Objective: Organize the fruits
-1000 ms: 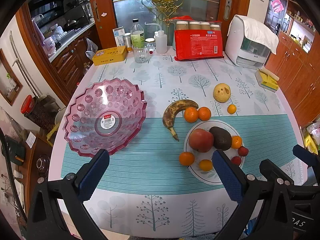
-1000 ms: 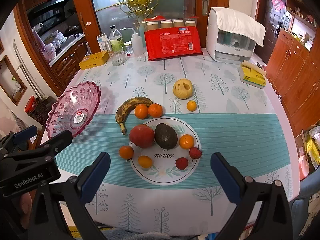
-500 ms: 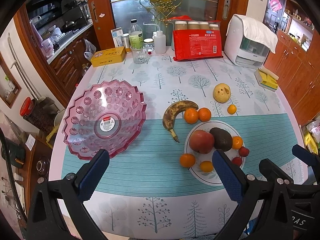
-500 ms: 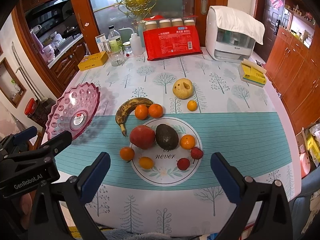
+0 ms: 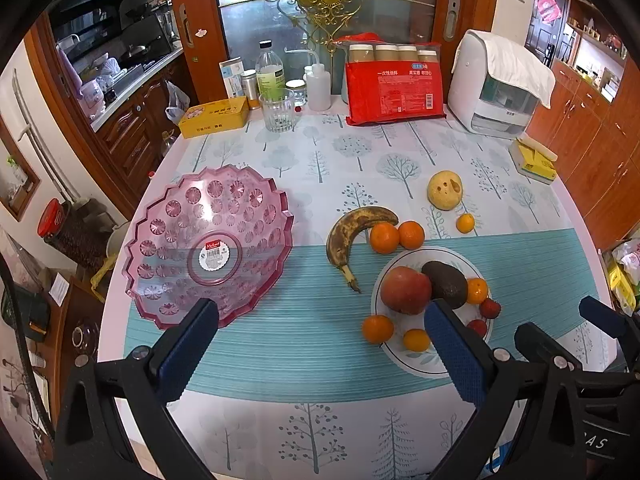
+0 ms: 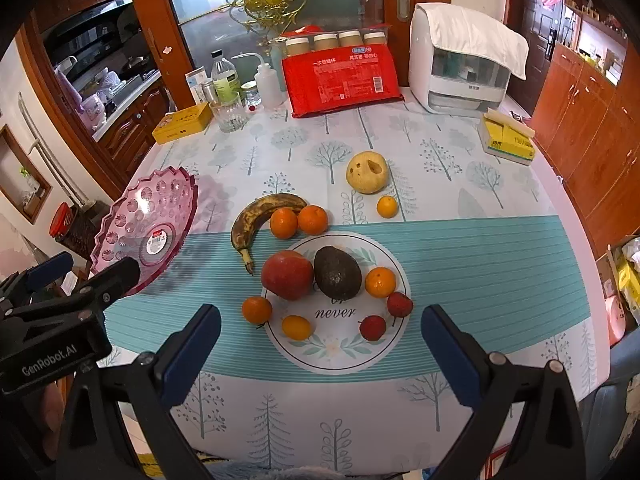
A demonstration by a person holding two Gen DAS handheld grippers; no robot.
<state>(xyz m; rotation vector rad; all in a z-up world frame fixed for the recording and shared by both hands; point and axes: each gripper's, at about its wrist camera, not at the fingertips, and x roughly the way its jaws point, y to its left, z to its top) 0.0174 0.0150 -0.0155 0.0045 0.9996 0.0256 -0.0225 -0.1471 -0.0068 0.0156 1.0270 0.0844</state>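
Fruits grouped mid-bench on and around white plate (image 6: 340,356); pink bowl (image 5: 208,240) empty near left edge, likely the destination. Left hand-held gripper (image 5: 320,350) and right hand-held gripper (image 6: 320,354): jaws apart, nothing held, poised over near edge.

Fruits (image 6: 288,275) clustered around plate (image 6: 340,354)
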